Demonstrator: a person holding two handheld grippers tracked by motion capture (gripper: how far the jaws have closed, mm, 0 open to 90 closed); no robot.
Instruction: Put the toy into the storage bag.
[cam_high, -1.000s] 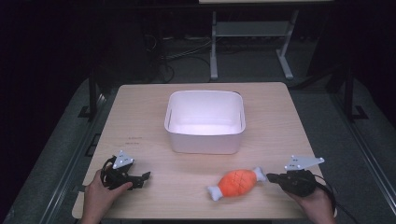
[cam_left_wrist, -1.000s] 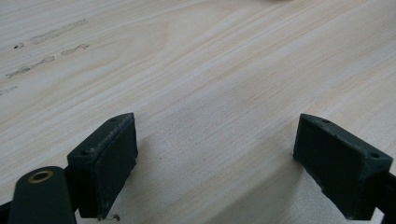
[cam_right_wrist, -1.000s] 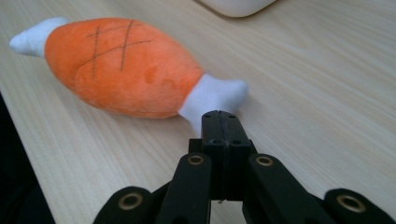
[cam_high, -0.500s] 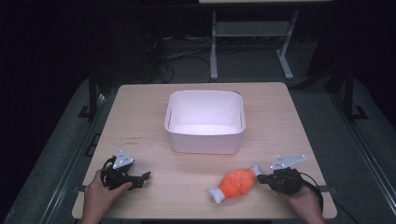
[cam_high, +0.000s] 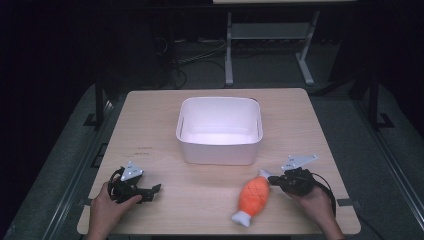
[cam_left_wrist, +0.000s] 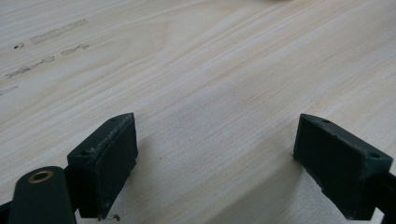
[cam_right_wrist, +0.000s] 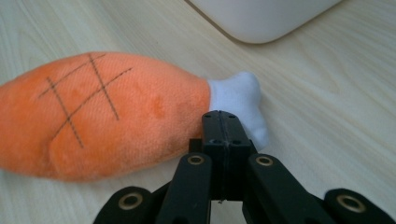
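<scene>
One white bin (cam_high: 220, 131) — plush drumstick (cam_high: 253, 196) lies outside.

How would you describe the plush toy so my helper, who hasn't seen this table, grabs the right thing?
Start at the white tub in the middle of the wooden table. Come toward the person's edge and to the right: the plush toy lies flat there, at the tip of the right gripper. It is the one orange thing, with crosshatch stitching and white knobbed ends.

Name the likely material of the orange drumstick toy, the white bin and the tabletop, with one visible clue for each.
Orange drumstick toy: soft plush fabric, fuzzy nap and stitched crosshatch lines.
White bin: probably plastic, smooth matte walls with rounded corners.
Tabletop: pale wood or wood-look laminate, with visible grain streaks.
</scene>
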